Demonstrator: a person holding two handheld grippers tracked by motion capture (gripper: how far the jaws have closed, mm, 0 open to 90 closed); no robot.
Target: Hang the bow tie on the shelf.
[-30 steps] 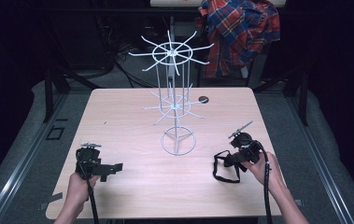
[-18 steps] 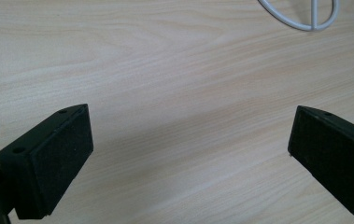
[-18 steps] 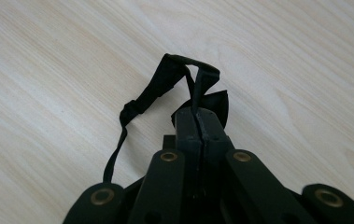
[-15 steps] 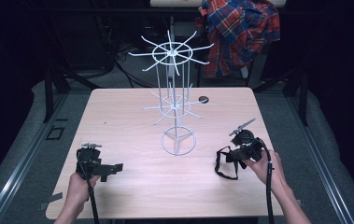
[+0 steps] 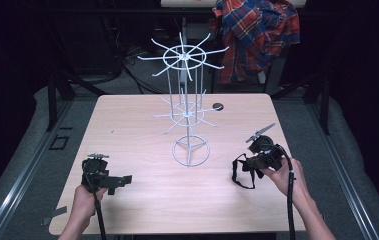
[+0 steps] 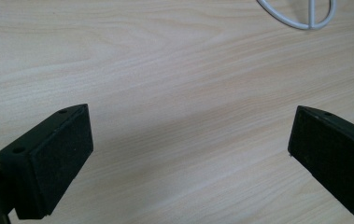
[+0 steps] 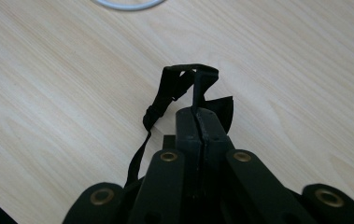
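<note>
The left gripper (image 5: 122, 179) rests near-left on the light wooden table (image 5: 142, 125), jaws spread. The right gripper (image 5: 244, 165), near right, pinches a black fabric strap (image 7: 174, 88) beside the white 2-tier wire rack (image 5: 187, 107).

On the table (image 5: 137, 120), the wire rack (image 5: 187, 107) stands centre, strap (image 5: 242, 170) right, small disc (image 5: 218, 106) behind.

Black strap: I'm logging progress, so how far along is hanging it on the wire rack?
Done: the right gripper has its jaws shut on the black strap. In hand: the strap hangs low over the table. Left: the wire rack carries nothing yet; the left gripper is open.
</note>
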